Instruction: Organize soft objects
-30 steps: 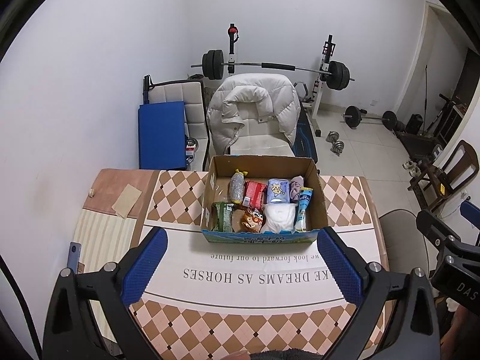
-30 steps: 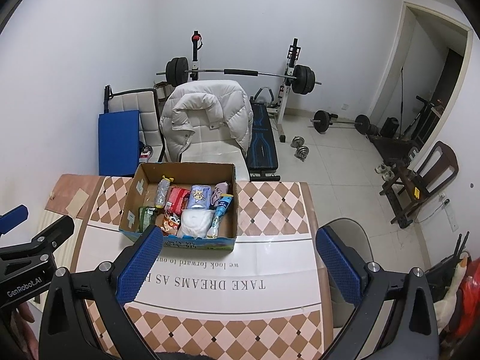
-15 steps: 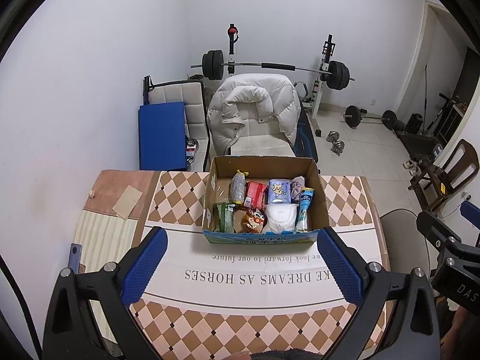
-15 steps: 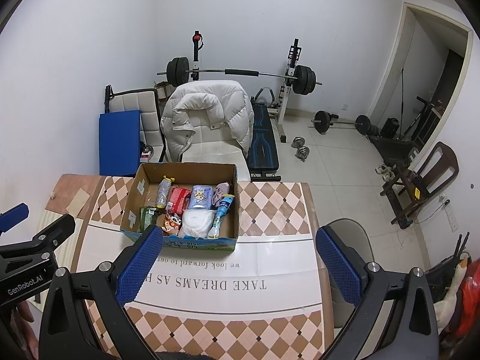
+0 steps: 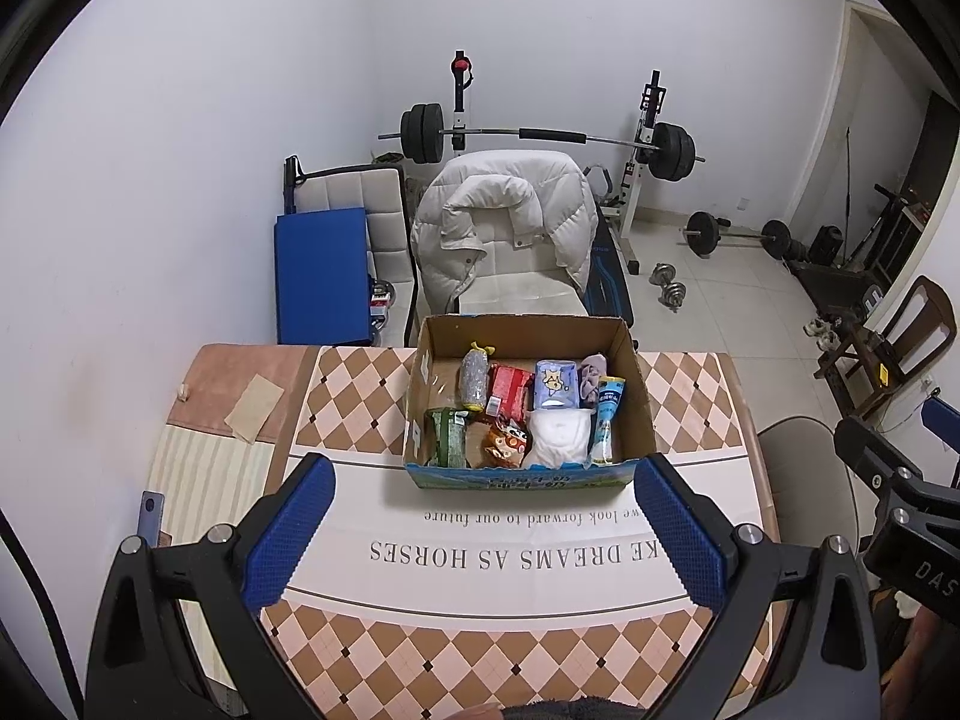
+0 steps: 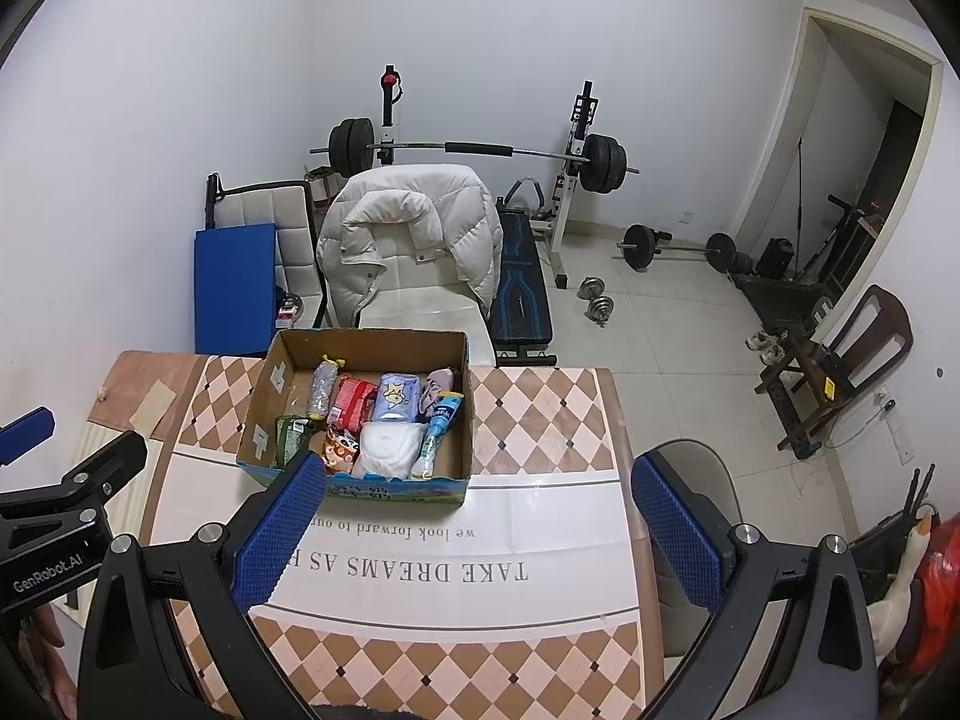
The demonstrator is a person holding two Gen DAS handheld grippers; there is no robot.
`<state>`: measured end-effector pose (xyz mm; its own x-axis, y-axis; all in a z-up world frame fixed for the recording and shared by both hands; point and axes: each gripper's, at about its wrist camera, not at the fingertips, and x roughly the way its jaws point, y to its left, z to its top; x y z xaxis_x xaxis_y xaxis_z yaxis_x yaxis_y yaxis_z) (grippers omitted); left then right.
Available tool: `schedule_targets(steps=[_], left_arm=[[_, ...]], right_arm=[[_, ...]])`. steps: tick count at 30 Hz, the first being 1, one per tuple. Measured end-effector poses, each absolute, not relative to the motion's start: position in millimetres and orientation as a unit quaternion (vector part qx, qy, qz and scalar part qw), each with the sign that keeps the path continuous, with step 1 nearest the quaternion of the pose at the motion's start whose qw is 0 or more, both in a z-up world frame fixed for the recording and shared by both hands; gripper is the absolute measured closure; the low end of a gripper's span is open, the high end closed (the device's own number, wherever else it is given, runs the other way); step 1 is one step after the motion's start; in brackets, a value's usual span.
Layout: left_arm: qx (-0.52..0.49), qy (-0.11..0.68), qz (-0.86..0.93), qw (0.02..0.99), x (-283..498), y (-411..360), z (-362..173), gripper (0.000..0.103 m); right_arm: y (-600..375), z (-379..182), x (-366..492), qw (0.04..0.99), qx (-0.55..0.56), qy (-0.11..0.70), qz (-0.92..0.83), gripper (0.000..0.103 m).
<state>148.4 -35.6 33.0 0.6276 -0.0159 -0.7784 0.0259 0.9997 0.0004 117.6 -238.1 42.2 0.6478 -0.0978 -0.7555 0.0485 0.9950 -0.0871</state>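
Both your tongs, left gripper (image 5: 480, 516) and right gripper (image 6: 474, 510), are spread wide and empty; soft packs sit in the cardboard box (image 5: 642, 408) at the table's (image 5: 528, 648) far edge, so pinch the squashy, light white pack (image 5: 558, 435) mid-body

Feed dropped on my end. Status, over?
Left gripper open, empty. Right gripper open, empty. Cardboard box on table, soft items inside, untouched. Nothing blocking the approach.
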Motion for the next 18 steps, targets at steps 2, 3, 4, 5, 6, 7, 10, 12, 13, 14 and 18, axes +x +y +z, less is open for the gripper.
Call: schedule_targets(steps=[2, 3, 4, 5, 6, 7, 10, 12, 13, 14, 18], left_arm=[[0.009, 0.428, -0.012, 0.904, 148.3, -36.7, 35.7, 0.001], [0.01, 0.427, -0.013, 0.904, 147.8, -36.9, 36.1, 0.001], [0.009, 0.428, -0.014, 0.904, 147.5, -37.0, 36.1, 0.001], [0.009, 0.428, -0.014, 0.903, 147.2, -37.2, 36.0, 0.001], [0.009, 0.428, -0.014, 0.903, 147.6, -37.5, 36.3, 0.001], [0.01, 0.427, -0.014, 0.904, 147.2, -37.4, 36.1, 0.001], [0.009, 0.428, -0.014, 0.904, 147.1, -37.5, 35.9, 0.001], [0.009, 0.428, -0.014, 0.904, 148.3, -38.1, 36.5, 0.001], [0.01, 0.428, -0.013, 0.904, 146.7, -37.7, 35.7, 0.001], [0.01, 0.429, -0.014, 0.903, 147.4, -38.0, 36.1, 0.001], [0.011, 0.428, -0.016, 0.904, 146.7, -39.0, 38.1, 0.001]], right_arm=[[-237.7, 42.6, 117.2, 0.907, -0.029, 0.417, -0.04, 0.0], [-237.8, 42.5, 117.4, 0.907, -0.029, 0.417, -0.039, 0.0], [-237.9, 43.2, 116.8, 0.908, -0.029, 0.417, -0.039, 0.0], [-238.0, 43.2, 116.9, 0.908, -0.029, 0.417, -0.039, 0.0], [-238.0, 43.2, 117.1, 0.907, -0.029, 0.417, -0.039, 0.0], [-238.1, 43.2, 116.8, 0.907, -0.03, 0.417, -0.039, 0.0], [-238.1, 43.2, 116.8, 0.907, -0.03, 0.417, -0.039, 0.0], [-238.4, 43.1, 116.9, 0.907, -0.029, 0.418, -0.04, 0.0], [-238.3, 43.1, 116.5, 0.908, -0.029, 0.417, -0.039, 0.0], [-238.3, 43.2, 116.9, 0.907, -0.029, 0.417, -0.039, 0.0], [-238.4, 43.0, 117.1, 0.907, -0.029, 0.417, -0.039, 0.0]])
